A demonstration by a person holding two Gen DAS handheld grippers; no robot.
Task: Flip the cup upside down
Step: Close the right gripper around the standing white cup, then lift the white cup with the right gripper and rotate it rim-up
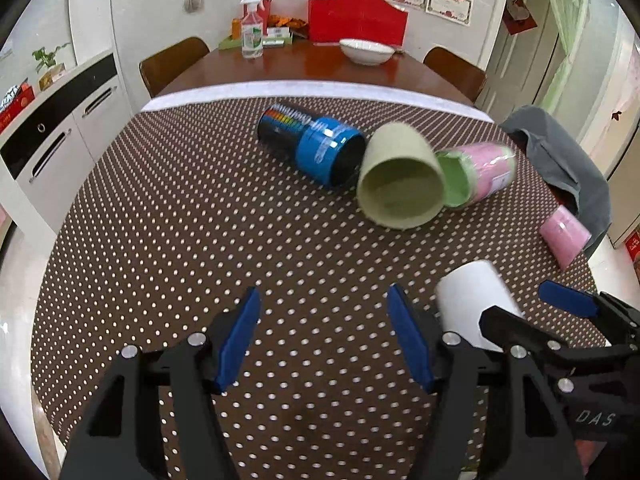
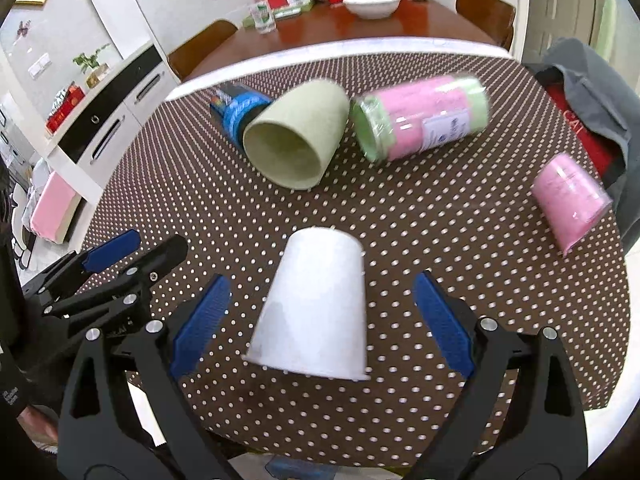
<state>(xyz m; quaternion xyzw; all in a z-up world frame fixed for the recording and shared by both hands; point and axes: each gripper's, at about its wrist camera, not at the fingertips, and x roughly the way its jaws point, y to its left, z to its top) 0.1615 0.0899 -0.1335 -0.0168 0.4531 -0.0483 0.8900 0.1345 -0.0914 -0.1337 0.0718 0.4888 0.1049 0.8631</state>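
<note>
A white paper cup [image 2: 316,308] stands upside down, rim on the dotted tablecloth [image 2: 440,208], between the fingers of my right gripper [image 2: 322,316]. The right gripper is open and its blue pads do not touch the cup. The cup also shows in the left wrist view [image 1: 474,300], partly behind the right gripper [image 1: 532,312]. My left gripper [image 1: 324,336] is open and empty over bare cloth, left of the white cup; it shows at the left of the right wrist view [image 2: 132,252]. A pale green cup [image 1: 400,178] [image 2: 296,136] lies on its side farther back.
A blue and black canister [image 1: 312,146], a pink and green wrapped roll [image 1: 480,172] [image 2: 424,118] and a small pink roll [image 1: 564,236] [image 2: 568,200] lie on the cloth. Grey cloth [image 1: 560,160] hangs at the right edge. A wooden table with a white bowl [image 1: 366,51] stands behind.
</note>
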